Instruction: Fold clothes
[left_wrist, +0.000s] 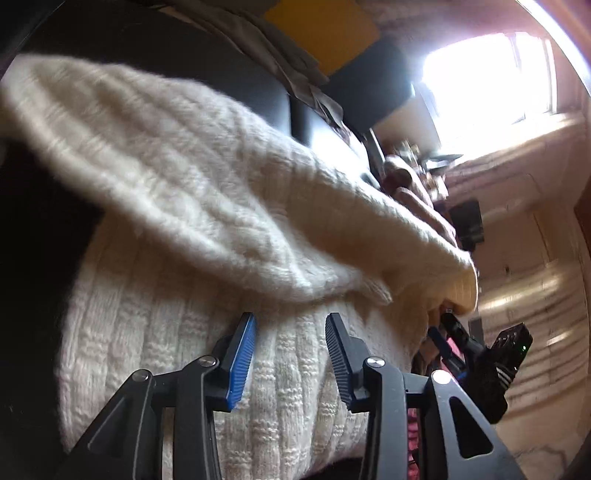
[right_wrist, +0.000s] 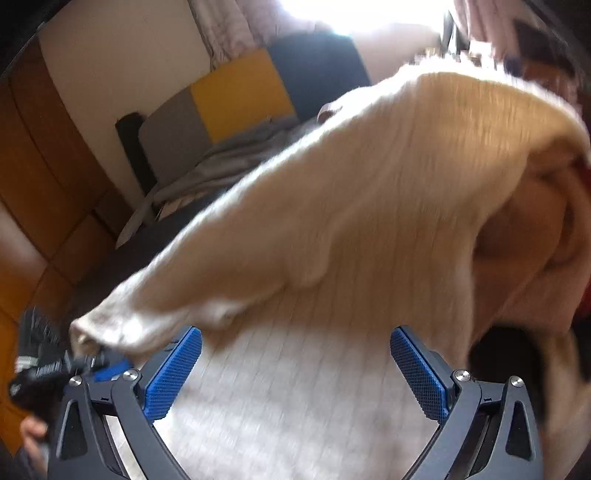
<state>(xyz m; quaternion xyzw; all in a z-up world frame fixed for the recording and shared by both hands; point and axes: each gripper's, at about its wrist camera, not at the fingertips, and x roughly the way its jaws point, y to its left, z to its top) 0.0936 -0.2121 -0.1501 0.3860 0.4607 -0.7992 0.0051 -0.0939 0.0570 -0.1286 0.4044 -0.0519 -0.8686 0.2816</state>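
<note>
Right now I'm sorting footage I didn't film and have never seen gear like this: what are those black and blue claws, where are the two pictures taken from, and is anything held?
There is no robot here. A person holds a handheld two-finger gripper in each hand, and each carries a wide-angle camera looking along its fingers. One picture is from the left gripper, the other from the right gripper. The blue parts are the grip pads.

In front of both is a cream knitted sweater, one flap folded over its flatter part, lying on a dark surface. Both pictures are blurred.

Both grippers stand open, with the knit showing in the gap between the pads, and neither grips anything. Behind are yellow, grey and dark cushions and a bright window.
</note>
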